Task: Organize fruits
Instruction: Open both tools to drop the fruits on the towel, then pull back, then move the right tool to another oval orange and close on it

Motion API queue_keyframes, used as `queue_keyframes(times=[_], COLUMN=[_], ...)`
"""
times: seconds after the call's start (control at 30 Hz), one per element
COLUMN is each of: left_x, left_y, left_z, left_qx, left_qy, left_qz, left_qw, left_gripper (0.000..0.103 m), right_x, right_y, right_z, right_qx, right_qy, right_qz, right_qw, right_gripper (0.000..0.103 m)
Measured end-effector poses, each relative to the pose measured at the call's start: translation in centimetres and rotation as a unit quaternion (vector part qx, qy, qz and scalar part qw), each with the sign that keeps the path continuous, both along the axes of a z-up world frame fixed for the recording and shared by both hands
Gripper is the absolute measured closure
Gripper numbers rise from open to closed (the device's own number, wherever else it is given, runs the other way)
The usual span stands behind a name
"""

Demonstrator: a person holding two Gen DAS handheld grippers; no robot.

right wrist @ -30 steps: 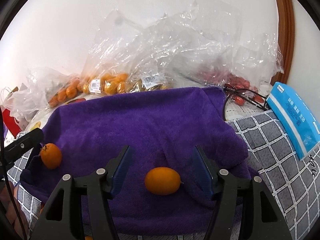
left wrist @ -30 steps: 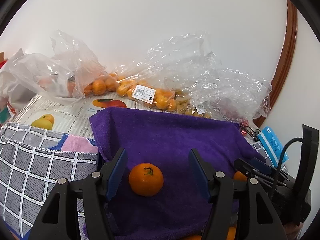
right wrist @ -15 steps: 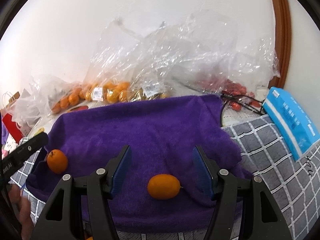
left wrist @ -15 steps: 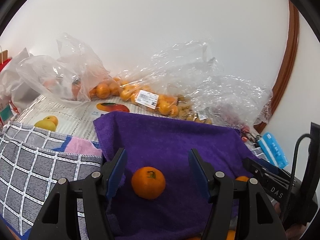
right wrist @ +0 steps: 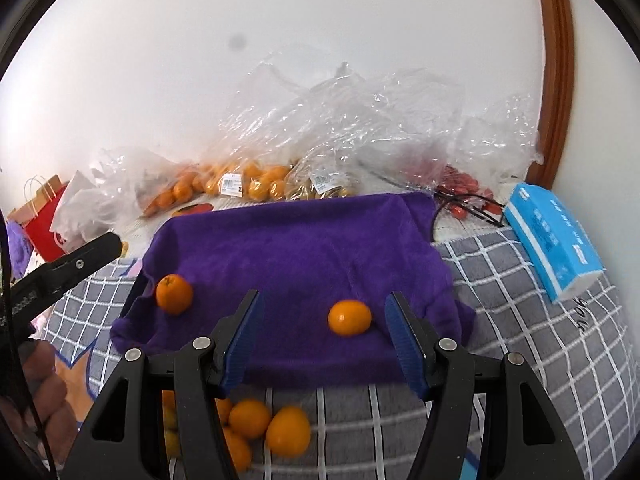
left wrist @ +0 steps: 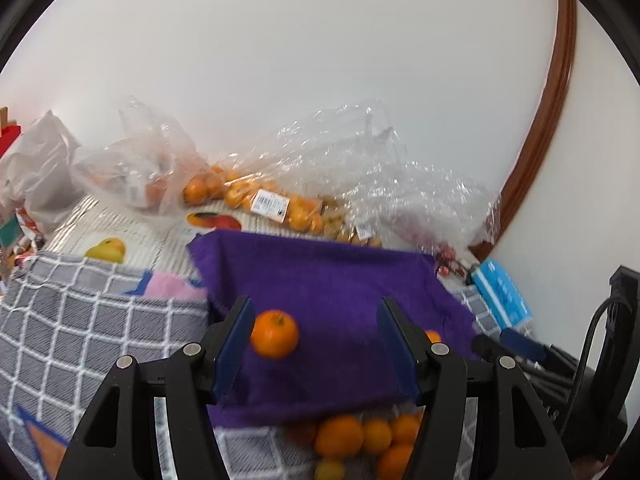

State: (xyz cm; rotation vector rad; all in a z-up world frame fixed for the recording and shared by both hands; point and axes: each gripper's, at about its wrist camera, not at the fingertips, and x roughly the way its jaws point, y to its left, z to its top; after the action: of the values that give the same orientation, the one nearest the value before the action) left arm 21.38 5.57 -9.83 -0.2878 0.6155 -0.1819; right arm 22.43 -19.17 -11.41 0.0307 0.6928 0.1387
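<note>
The left wrist view looks along the left gripper [left wrist: 316, 344], whose blue fingers [left wrist: 234, 340] stand wide apart and hold nothing. A round orange [left wrist: 274, 333] with its stem scar facing up sits on a purple towel [left wrist: 320, 280], just beside the inner face of the left-hand finger; whether it touches is unclear. The picture is slightly blurred.

The right wrist view looks along the right gripper [right wrist: 322, 338], its fingers [right wrist: 404, 340] also spread and empty. A second orange [right wrist: 349, 317] lies on the towel between them, nearer the right-hand finger. This one is slightly oval, its long axis running left to right across the view, with a small stem mark facing toward the camera. The first orange shows here at the towel's left edge.

A loose pile of oranges [right wrist: 272, 428] rests on a grey checked blanket [right wrist: 520, 320] in front of the towel, below both grippers. Clear bags of fruit [right wrist: 248, 184] lie along the back wall, and a blue tissue pack [right wrist: 554, 236] sits to the right.

Likely risks: the fruit is round and smooth, so an off-centre squeeze could squirt it sideways; either orange, nudged, could roll down the soft, rumpled towel, the left one off its near edge. The two grippers work close together and could collide.
</note>
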Motion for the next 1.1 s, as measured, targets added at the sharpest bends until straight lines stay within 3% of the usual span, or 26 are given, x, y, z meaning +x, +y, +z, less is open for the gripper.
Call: queue_keyframes(times=[0.57,0.9,1.1], left_x=[-8.4,-8.5,-8.0], left_y=[2.3,3.6,3.7], left_z=[-3.6,-7.4,-9.1], left_qx=[0.069,0.065,0.064], left_qy=[0.048,0.095,0.113], left_qz=[0.034,0.055,0.054], left_qw=[0.9959,0.9919,0.9900], left_gripper=[0.042,0.042,0.043], right_x=[-6.8,-8.6,-8.1], right_y=[1.0,0.0,-0.2], right_z=[-2.9,-3.2,-4.7], right_qx=[0.038,0.030,0.031], right_qy=[0.029,0.019,0.046], right_qz=[0.021,0.022,0.023], right_qw=[0.999,0.999,0.998], right_gripper=[0.041,0.046,0.052])
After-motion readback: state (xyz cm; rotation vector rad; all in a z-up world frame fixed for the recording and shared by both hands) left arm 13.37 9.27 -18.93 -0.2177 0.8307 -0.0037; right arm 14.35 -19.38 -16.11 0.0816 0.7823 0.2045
